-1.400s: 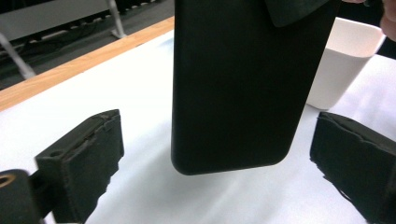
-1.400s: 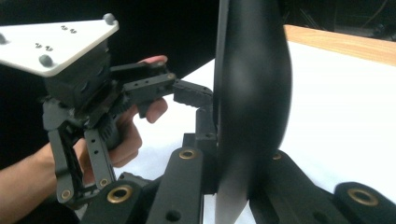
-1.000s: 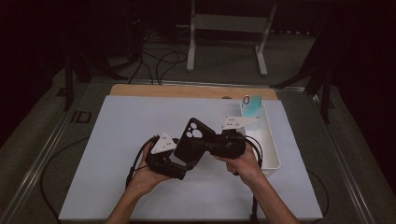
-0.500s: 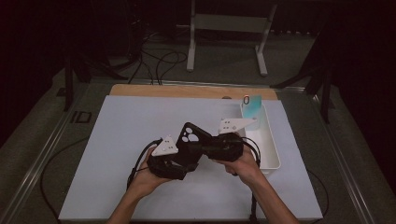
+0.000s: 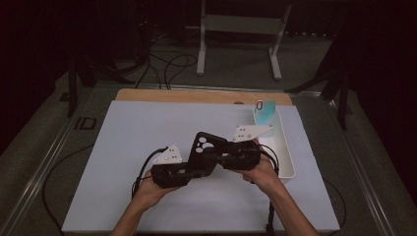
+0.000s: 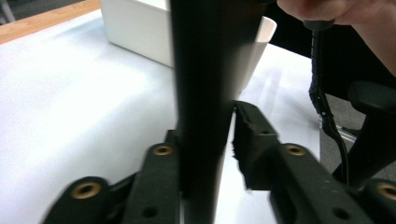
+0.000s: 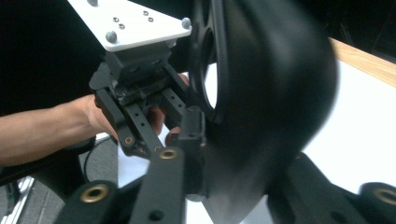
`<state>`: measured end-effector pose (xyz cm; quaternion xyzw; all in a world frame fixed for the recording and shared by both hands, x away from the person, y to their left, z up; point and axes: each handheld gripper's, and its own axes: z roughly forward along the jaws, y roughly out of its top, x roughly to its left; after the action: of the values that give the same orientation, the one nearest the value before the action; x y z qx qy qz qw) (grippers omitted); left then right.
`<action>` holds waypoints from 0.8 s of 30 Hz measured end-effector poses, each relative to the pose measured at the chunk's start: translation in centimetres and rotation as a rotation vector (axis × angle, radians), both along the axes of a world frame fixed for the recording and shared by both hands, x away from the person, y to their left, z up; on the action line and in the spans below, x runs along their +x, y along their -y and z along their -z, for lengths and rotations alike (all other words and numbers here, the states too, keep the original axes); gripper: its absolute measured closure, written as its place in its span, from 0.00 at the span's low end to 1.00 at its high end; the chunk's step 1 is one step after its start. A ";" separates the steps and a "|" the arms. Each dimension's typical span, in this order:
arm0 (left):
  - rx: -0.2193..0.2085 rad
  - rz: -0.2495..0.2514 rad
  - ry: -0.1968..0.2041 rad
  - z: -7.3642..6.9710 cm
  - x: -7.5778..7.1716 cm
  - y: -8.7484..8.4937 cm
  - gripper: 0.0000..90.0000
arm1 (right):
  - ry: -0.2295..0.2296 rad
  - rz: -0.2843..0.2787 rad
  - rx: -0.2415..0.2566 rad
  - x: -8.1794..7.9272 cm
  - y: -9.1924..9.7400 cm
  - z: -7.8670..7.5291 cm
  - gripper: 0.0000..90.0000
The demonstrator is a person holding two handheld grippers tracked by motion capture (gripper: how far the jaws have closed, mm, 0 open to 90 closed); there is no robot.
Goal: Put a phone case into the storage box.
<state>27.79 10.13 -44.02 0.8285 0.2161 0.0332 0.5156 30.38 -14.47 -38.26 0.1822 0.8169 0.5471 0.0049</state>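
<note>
While both hands meet low over the near middle of the white table mat (image 5: 147, 132), a black phone case (image 5: 204, 147) stands tilted between the two tools, its camera cut-out uppermost. The left gripper (image 5: 189, 172) comes at the case from the left; in the left gripper view its jaws have just been closing, one pad lies against the case's dark edge (image 6: 205, 93) and the other stands a sliver off it, so a firm grip cannot be told. The right gripper (image 5: 221, 155) meets the case from the right; its jaws have just been opening, yet the right gripper view shows the blurred case (image 7: 275, 84) between them with the left pad on it. Just to the right of the right gripper lies a long white tray (image 5: 287, 147), with a pale blue item (image 5: 265, 109) at its far end. Beyond the grippers, the mat ends at a wooden strip (image 5: 196, 96), then grey floor with loose cables (image 5: 169, 64) and the white legs of a stand (image 5: 241, 29). All around, the room is dark.
</note>
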 end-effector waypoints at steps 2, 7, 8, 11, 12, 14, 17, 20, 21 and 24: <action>-0.008 0.007 0.001 0.0 0.0 0.1 0.94 | 0.007 0.006 -0.003 0.0 -0.1 0.0 0.70; -0.004 -0.009 0.014 0.0 -0.1 0.3 0.95 | 0.022 0.044 -0.015 -0.1 -0.6 0.1 0.54; -0.007 -0.012 0.018 0.0 -0.1 0.4 0.95 | 0.026 0.048 -0.016 -0.1 -0.7 0.1 0.51; -0.004 -0.015 0.028 0.0 -0.1 0.3 0.95 | 0.033 0.068 -0.016 -0.1 -0.9 0.1 0.46; -0.004 -0.015 0.032 -0.1 -0.1 0.3 0.96 | 0.032 0.068 -0.015 -0.1 -0.9 0.1 0.45; -0.003 -0.020 0.039 -0.1 -0.2 0.3 0.96 | 0.033 0.071 -0.017 -0.1 -0.9 0.1 0.43; 0.002 -0.028 0.044 -0.1 -0.3 0.4 0.96 | 0.038 0.088 -0.028 -0.2 -1.1 0.1 0.37; 0.000 -0.047 0.048 -0.2 -0.3 0.2 0.96 | 0.040 0.109 -0.038 -0.2 -1.0 0.1 0.32; -0.002 -0.057 0.049 -0.2 -0.2 0.0 0.96 | 0.037 0.116 -0.038 -0.2 -1.0 0.1 0.32; -0.008 -0.089 0.052 -0.3 -0.1 -0.4 0.96 | 0.039 0.138 -0.036 -0.2 -0.7 0.0 0.25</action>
<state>27.69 10.51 -43.71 0.8149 0.2393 0.0770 0.5222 30.19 -13.72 -38.23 0.2273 0.8118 0.5343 0.0621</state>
